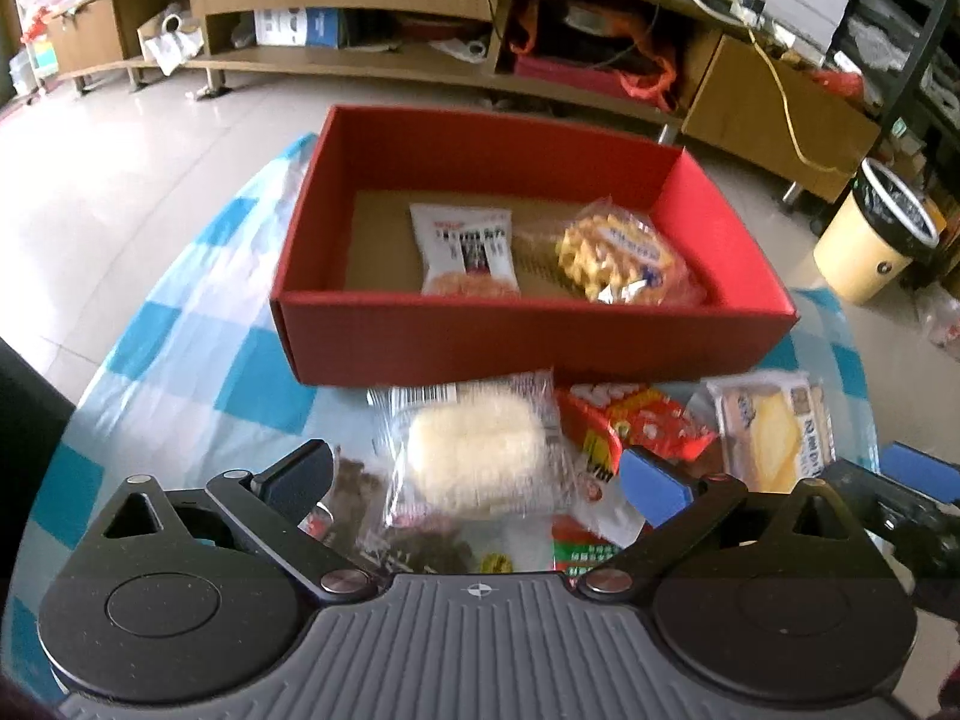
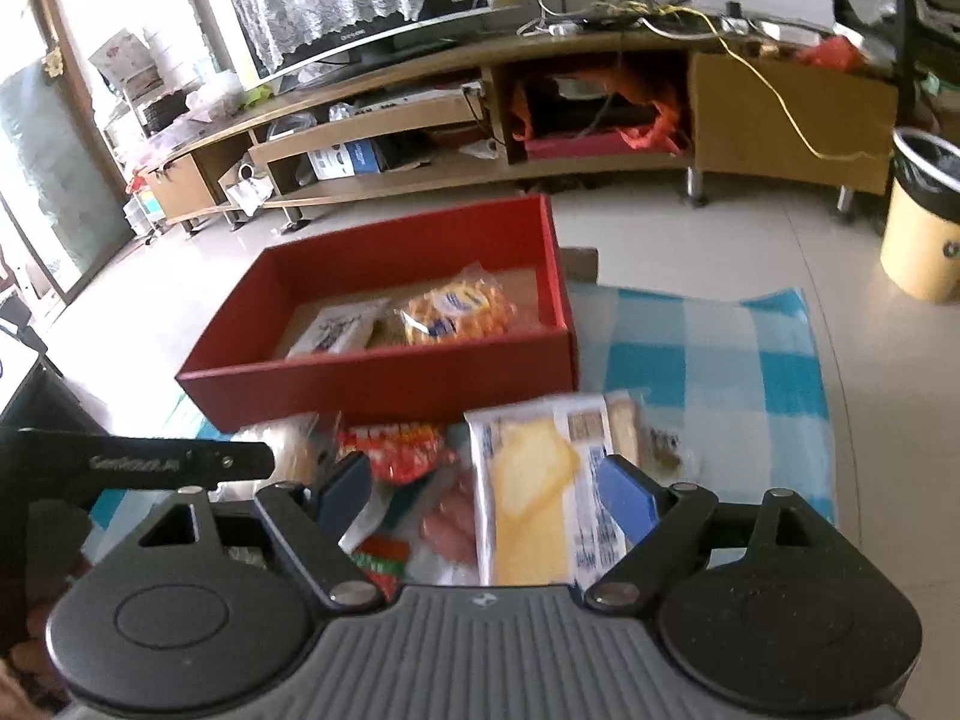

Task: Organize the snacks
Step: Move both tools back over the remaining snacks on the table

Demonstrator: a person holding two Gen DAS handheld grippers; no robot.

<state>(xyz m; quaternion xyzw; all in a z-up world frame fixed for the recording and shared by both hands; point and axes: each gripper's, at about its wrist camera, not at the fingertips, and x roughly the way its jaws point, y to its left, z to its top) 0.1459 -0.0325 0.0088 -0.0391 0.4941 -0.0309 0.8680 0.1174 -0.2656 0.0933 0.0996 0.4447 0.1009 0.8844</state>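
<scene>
A red box (image 1: pixel 420 342) on the checked cloth holds a white snack packet (image 1: pixel 465 249) and a yellow waffle packet (image 1: pixel 618 258); the box also shows in the right wrist view (image 2: pixel 384 387). In front of it lies a pile of snacks. My left gripper (image 1: pixel 480 471) is open around a clear packet with a pale rice cake (image 1: pixel 474 456). A red packet (image 1: pixel 636 423) lies to its right. My right gripper (image 2: pixel 486 492) is open over a yellow cake packet (image 2: pixel 534 498), which also shows in the left wrist view (image 1: pixel 774 438).
The blue-and-white checked cloth (image 2: pixel 720 360) covers a round table. A long wooden TV cabinet (image 1: pixel 420 6) stands beyond on the tiled floor. A yellow bin (image 1: pixel 870 240) stands at the right. Dark snack packets (image 1: pixel 420 546) lie under the left gripper.
</scene>
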